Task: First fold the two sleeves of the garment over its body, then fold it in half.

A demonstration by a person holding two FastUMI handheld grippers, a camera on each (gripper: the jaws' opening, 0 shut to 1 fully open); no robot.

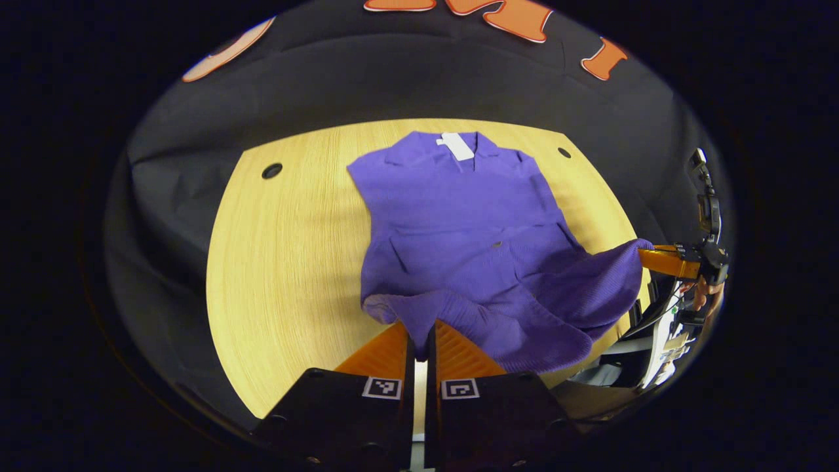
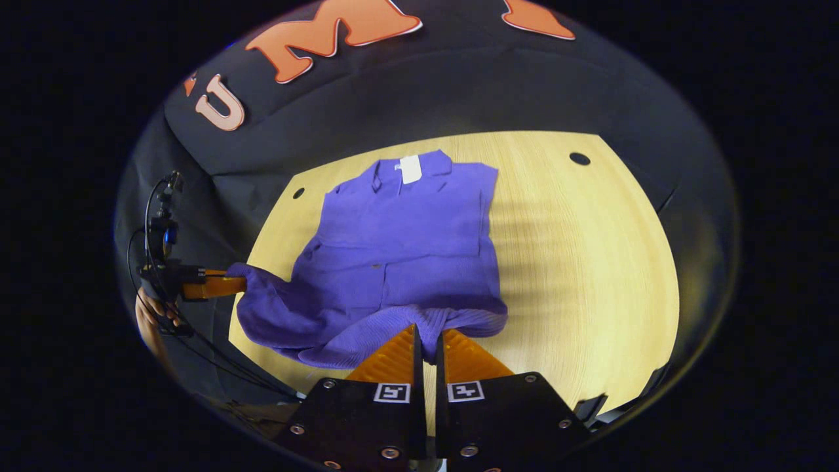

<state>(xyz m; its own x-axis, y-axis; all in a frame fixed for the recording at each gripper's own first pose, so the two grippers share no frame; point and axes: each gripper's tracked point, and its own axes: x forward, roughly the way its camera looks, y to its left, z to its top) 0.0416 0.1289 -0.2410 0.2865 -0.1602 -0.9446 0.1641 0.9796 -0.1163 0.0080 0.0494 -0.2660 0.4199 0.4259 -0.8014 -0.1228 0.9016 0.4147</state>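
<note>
Lying on the wooden table (image 1: 288, 262), the purple garment (image 1: 459, 223) has both sleeves folded over its body. The left gripper (image 1: 419, 341) pinches the bottom hem at one corner — fingers closed on the cloth. The right gripper (image 2: 426, 344) pinches the other corner the same way — hem lifted.

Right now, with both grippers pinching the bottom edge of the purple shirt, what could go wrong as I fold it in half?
1. The left gripper and right gripper each pinch little of the hem of the purple shirt; it may slip out mid-lift.
2. The hem sags between the two grips, so the fold could land crooked or bunched.
3. Pulling unevenly could drag the shirt across the wooden table and undo the folded sleeves.
</note>
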